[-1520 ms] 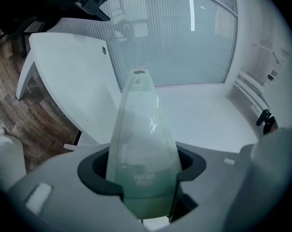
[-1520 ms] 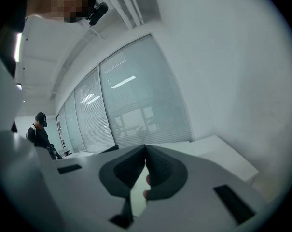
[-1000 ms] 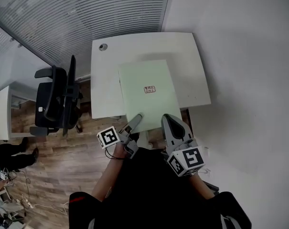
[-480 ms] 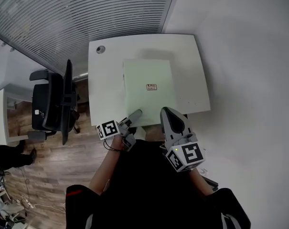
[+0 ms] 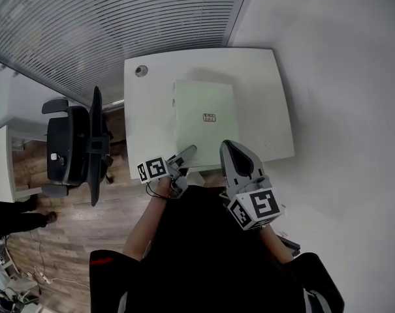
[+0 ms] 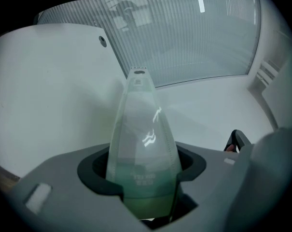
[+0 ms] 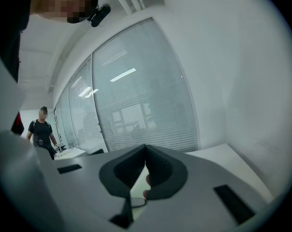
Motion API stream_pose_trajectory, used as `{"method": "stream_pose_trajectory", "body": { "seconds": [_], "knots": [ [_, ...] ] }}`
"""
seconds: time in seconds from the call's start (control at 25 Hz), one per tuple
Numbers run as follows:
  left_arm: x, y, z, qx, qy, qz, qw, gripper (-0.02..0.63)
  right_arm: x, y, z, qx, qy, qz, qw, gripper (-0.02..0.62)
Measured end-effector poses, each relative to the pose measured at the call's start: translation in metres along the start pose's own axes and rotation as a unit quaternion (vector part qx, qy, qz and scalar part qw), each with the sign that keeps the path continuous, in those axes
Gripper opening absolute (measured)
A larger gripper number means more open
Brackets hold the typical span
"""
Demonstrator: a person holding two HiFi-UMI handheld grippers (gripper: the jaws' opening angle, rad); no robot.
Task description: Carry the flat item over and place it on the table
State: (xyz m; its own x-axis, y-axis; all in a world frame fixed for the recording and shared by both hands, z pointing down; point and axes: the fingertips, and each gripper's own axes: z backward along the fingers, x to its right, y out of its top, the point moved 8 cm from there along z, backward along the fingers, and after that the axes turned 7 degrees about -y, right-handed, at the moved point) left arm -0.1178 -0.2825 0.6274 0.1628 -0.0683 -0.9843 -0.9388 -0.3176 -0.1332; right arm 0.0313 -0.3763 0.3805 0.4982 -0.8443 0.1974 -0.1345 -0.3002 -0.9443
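Note:
The flat item (image 5: 204, 113) is a pale green, slim box with a small red label, lying lengthwise over the white table (image 5: 151, 109). My left gripper (image 5: 187, 154) is at its near edge, shut on it. In the left gripper view the translucent green flat item (image 6: 141, 124) runs edge-on out from between the jaws of my left gripper (image 6: 143, 170), above the table (image 6: 49, 81). My right gripper (image 5: 228, 147) sits at the item's near right corner with its jaws together. Whether it touches the item I cannot tell. In its own view the tips of my right gripper (image 7: 145, 151) meet.
A black office chair (image 5: 79, 142) stands left of the table on the wood floor (image 5: 73, 240). A glass partition with blinds (image 5: 119, 18) runs behind the table, a white wall (image 5: 341, 109) along its right. The table has a cable hole (image 5: 141, 71). A person (image 7: 42, 129) stands far off.
Both grippers and the flat item have moved forward over the table. The item, skewed and overhanging the near edge before, now lies square to the table and farther onto it.

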Motion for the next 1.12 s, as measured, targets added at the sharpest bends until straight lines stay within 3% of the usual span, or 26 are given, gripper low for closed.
{"method": "stream_pose_trajectory", "body": {
  "seconds": [0.56, 0.76, 1.12],
  "knots": [
    [-0.034, 0.011, 0.001, -0.035, 0.027, -0.005, 0.999, 0.281, -0.002, -0.002, -0.015, -0.011, -0.021, -0.007, 1.0, 0.002],
    [-0.043, 0.009, 0.001, -0.05, 0.037, -0.034, 0.9975, 0.281, -0.007, -0.003, -0.016, -0.011, -0.012, -0.002, 1.0, 0.002],
    [-0.06, 0.014, 0.007, -0.038, 0.056, -0.026, 0.9974, 0.284, -0.018, 0.001, -0.026, -0.013, 0.01, 0.012, 1.0, 0.002]
  ]
}}
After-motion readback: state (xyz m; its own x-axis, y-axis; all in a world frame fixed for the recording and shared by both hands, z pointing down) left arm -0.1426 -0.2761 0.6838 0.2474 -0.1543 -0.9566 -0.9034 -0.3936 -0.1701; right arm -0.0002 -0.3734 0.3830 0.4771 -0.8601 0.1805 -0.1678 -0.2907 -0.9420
